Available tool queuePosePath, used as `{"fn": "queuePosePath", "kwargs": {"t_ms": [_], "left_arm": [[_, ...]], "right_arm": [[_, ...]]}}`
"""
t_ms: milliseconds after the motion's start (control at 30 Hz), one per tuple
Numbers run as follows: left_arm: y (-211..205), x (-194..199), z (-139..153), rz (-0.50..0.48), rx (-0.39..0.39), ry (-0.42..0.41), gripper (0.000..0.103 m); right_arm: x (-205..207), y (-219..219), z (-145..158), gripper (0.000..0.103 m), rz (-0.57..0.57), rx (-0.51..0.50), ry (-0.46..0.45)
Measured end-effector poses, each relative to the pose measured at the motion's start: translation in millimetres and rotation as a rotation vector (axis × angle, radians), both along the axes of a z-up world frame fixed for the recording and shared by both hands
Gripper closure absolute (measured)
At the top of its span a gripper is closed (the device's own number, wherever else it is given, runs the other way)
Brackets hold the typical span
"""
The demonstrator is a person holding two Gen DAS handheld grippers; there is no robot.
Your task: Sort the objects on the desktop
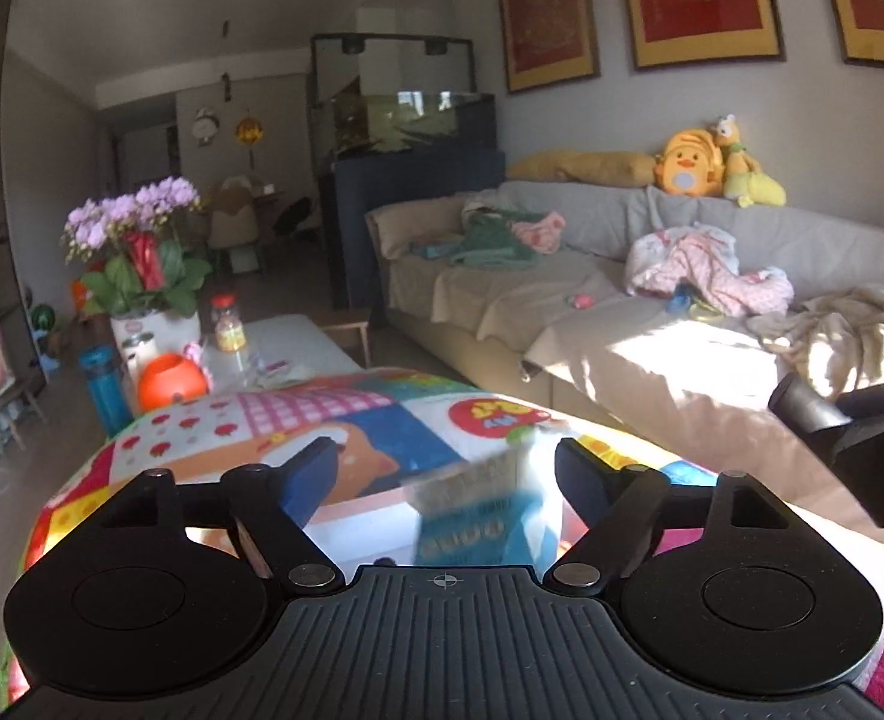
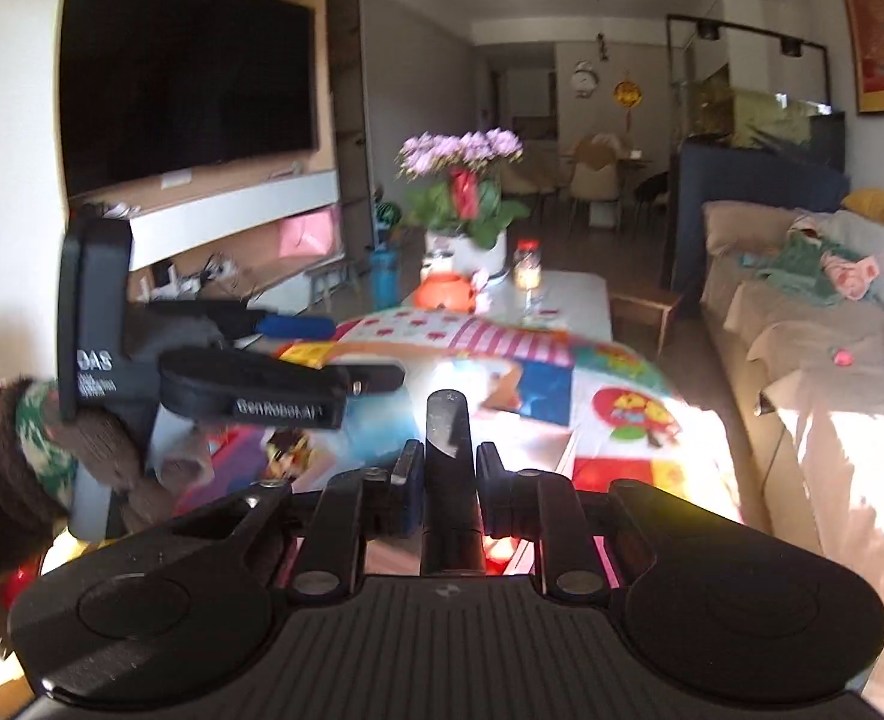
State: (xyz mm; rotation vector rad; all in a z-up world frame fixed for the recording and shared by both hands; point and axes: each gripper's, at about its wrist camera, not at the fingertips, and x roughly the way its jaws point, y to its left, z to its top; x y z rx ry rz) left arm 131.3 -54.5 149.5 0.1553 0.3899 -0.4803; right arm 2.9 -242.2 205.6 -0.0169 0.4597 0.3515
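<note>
Living room, low table under a patchwork cartoon cloth (image 1: pixel 333 414), grey sofa (image 1: pixel 592 312) alongside. Left gripper (image 1: pixel 445 468) jaws spread wide; a blurred blue-and-white carton (image 1: pixel 478 516) sits between them, pads clear of it. Right gripper (image 2: pixel 445 474) clamped narrow on a slim black bar-shaped object (image 2: pixel 449 480), raised above the cloth. Beyond: orange pot (image 1: pixel 171 381), blue bottle (image 1: pixel 102 387), potted pink orchids (image 1: pixel 135 246).

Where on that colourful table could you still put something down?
The patchwork cloth is mostly bare between the orange pot and the near edge. The far end is crowded: flower pot, blue bottle, jar. A blurred blue box sits close in front.
</note>
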Motion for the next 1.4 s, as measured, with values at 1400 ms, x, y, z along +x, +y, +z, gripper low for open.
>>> {"fn": "queuePosePath", "kwargs": {"t_ms": [1400], "left_arm": [[222, -105, -108, 0.509, -0.019, 0.153, 0.002]], "right_arm": [[77, 287, -163, 0.065, 0.28, -0.504, 0.059]]}}
